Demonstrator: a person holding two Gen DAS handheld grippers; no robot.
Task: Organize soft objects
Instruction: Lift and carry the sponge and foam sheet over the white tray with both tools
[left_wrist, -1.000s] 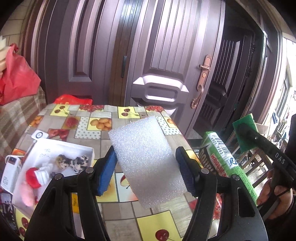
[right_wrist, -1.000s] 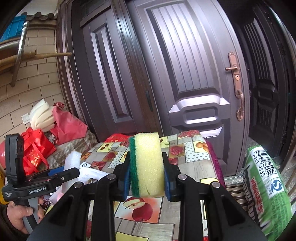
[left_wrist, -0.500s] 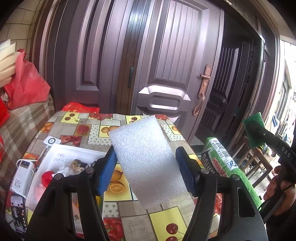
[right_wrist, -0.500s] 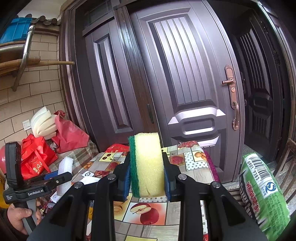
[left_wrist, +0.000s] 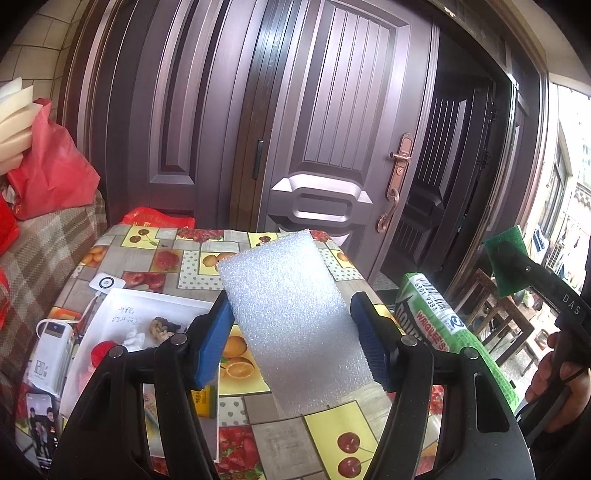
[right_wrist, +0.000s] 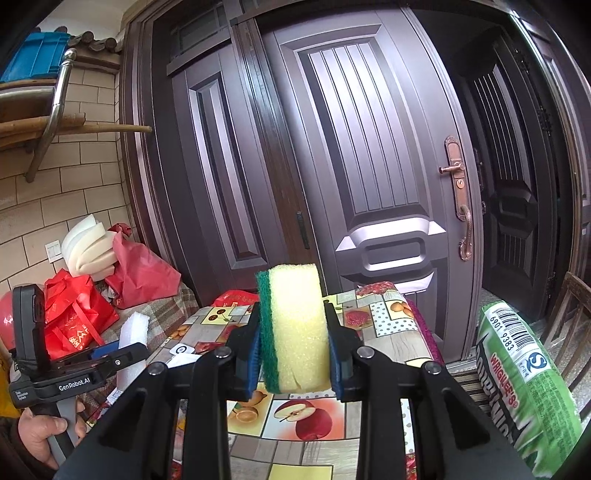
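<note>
Left hand-held gripper clamps a white foam sheet — right hand-held gripper squeezes a yellow-green sponge.

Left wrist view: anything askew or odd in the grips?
The white foam sheet sits tilted in the left gripper, its top leaning left and its lower end sticking out below the pads. In the right gripper the yellow-green sponge stands upright, squeezed between the pads. No damage or spill shows.
</note>
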